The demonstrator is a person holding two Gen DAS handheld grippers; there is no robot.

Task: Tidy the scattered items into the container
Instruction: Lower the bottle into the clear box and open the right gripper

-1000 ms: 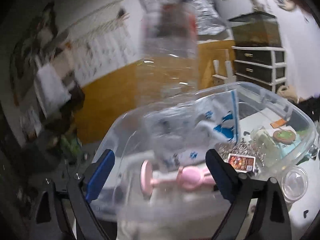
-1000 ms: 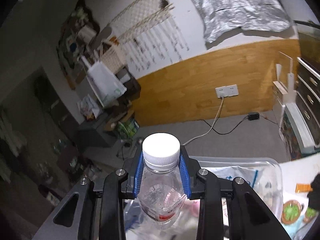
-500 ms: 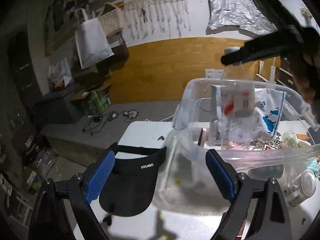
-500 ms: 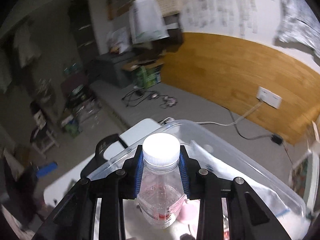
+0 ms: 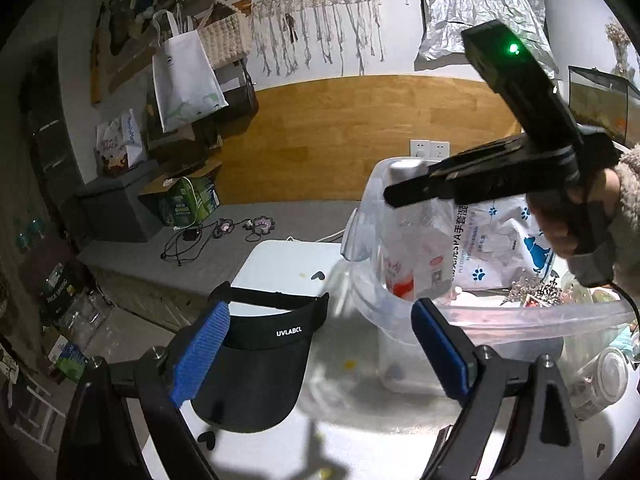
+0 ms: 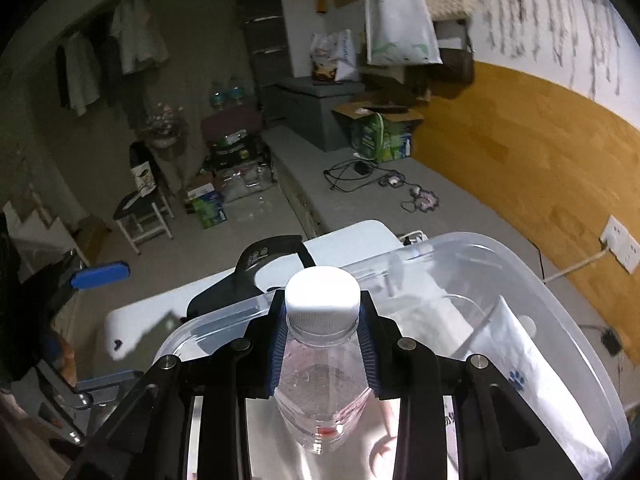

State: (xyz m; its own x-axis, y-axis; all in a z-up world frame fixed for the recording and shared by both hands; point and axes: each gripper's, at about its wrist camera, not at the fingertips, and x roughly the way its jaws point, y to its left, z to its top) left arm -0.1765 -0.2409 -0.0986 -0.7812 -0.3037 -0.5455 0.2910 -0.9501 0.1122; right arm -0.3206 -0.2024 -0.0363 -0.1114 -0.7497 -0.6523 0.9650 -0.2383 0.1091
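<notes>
Bottle (image 6: pixel 320 376) looks near-empty, light, thin-walled and slippery — right gripper (image 6: pixel 322 344) fingers clench its stiff neck inside the container (image 6: pixel 520 264); left gripper (image 5: pixel 320 352) fingers released.

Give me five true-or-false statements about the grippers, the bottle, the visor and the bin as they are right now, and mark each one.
1. The right gripper is shut on the bottle just below its white cap. True.
2. The bottle hangs outside the clear bin. False: it is held over the bin's inside, near one corner.
3. The left gripper holds the black visor. False: it is open and empty, and the visor lies on the white table.
4. A white pouch with blue paw prints is in the bin. True.
5. The bottle's cap is off. False: it is on.
</notes>
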